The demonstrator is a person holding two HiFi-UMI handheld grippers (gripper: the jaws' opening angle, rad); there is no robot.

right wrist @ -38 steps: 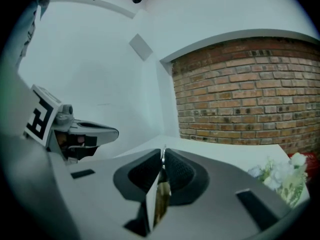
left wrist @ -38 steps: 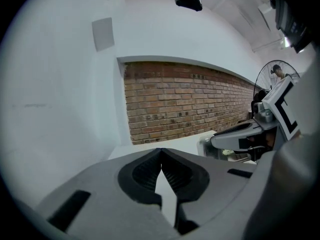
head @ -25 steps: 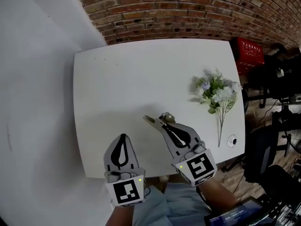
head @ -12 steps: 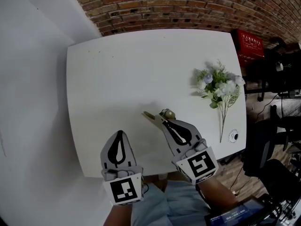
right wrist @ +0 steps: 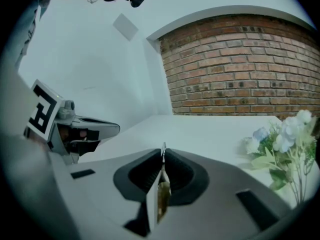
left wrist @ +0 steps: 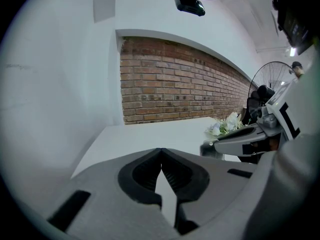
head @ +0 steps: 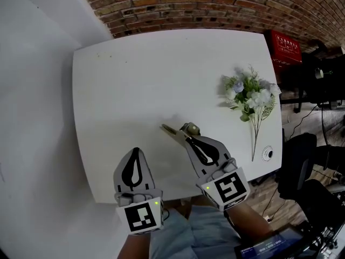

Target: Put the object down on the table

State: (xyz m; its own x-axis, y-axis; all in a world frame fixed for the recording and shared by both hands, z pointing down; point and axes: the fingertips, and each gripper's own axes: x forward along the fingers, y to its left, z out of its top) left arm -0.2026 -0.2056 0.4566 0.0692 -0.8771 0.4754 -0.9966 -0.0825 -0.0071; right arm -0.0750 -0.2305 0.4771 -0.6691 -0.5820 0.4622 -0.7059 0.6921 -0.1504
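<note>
- Where the white surface [head: 151, 74] was viewed from above, a thin tan object [head: 171, 131] was seen pinched in the right claw [head: 186, 136], over the near middle of the surface.
- In the right gripper view, that claw [right wrist: 163, 151] was shown clamped tight on the object [right wrist: 162, 186], which was held edge-on between the pads.
- Whether the object touched the surface could not be told.
- The left claw [head: 136, 151] was held just left of the right one, near the front edge.
- In the left gripper view, the claw [left wrist: 160, 150] was shown closed, tips together, with nothing gripped.
- A bunch of white and pale-blue flowers [head: 249, 97] was laid well to the right, apart from both claws.
</note>
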